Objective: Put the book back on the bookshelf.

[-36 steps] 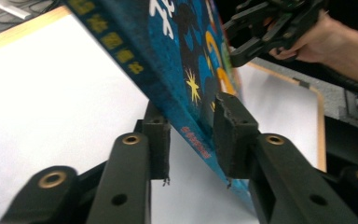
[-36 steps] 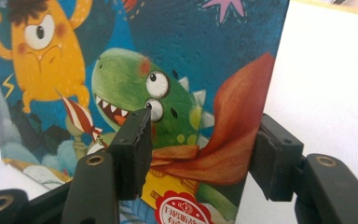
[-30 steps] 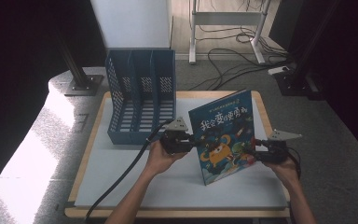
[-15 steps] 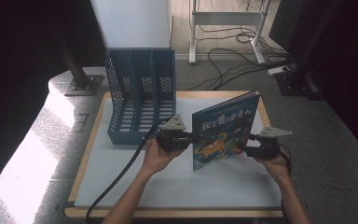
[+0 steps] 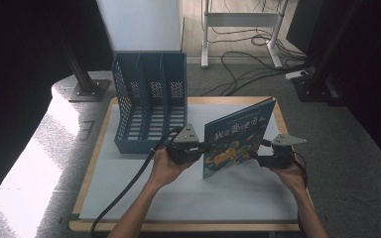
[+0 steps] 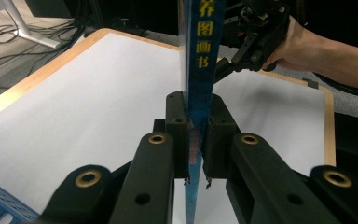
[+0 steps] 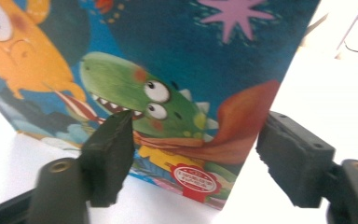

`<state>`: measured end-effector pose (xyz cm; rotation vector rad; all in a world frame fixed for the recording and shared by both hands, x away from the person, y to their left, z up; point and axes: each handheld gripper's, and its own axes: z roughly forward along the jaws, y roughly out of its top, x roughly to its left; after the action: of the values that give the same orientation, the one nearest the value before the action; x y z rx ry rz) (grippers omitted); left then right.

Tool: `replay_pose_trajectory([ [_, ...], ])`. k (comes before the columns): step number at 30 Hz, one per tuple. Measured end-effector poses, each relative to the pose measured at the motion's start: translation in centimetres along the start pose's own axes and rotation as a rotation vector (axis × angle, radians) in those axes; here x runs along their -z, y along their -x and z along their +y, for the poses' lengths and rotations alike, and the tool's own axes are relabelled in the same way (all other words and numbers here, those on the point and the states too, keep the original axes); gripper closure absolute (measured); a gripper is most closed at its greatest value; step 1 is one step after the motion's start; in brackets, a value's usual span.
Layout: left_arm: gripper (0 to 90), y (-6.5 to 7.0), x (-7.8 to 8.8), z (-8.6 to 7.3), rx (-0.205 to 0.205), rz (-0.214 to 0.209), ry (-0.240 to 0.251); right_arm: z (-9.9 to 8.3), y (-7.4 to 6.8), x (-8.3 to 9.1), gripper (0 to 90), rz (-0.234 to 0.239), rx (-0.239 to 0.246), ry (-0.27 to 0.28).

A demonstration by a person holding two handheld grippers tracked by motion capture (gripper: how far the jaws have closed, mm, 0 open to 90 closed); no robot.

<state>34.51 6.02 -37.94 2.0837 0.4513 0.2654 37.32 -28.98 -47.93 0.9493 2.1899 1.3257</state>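
A children's picture book (image 5: 238, 134) with a blue cover and cartoon monsters stands upright on the white sheet. My left gripper (image 5: 202, 148) is shut on its spine edge, and in the left gripper view the pads (image 6: 179, 126) squeeze the blue spine (image 6: 200, 46) from both sides. My right gripper (image 5: 254, 157) sits at the book's right lower edge. Its jaws have just been opening and now stand wide in the right gripper view (image 7: 198, 149). The cover's lower corner (image 7: 191, 56) lies in the gap, and the pads do not press on it.
A blue three-slot file holder (image 5: 149, 94) stands at the back left of the wooden-rimmed board (image 5: 188, 227). A black cable (image 5: 129, 183) trails from the left gripper toward the front. Cables and stand legs lie on the floor behind the board.
The book has swung from facing the camera toward edge-on and shifted left. The right gripper has moved left with it, and its jaws have spread.
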Motion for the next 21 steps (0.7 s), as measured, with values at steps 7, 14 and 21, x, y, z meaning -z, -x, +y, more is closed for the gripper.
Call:
replay_pose_trajectory([
  [7, 81.9, 0.0, -0.1, -0.2, 0.013, -0.008, 0.013, -0.4, 0.2, -1.0, 16.1, -0.005, -0.024, -0.022],
  [14, 80.3, 0.3, -1.2, -0.9, -0.008, 0.014, -0.025, -0.3, -0.2, -1.7, 16.4, -0.006, 0.003, -0.028],
  [21, 82.4, 0.1, -1.2, -1.3, 0.034, 0.004, 0.002, -0.3, -0.4, -1.8, 21.7, -0.006, 0.023, -0.025],
])
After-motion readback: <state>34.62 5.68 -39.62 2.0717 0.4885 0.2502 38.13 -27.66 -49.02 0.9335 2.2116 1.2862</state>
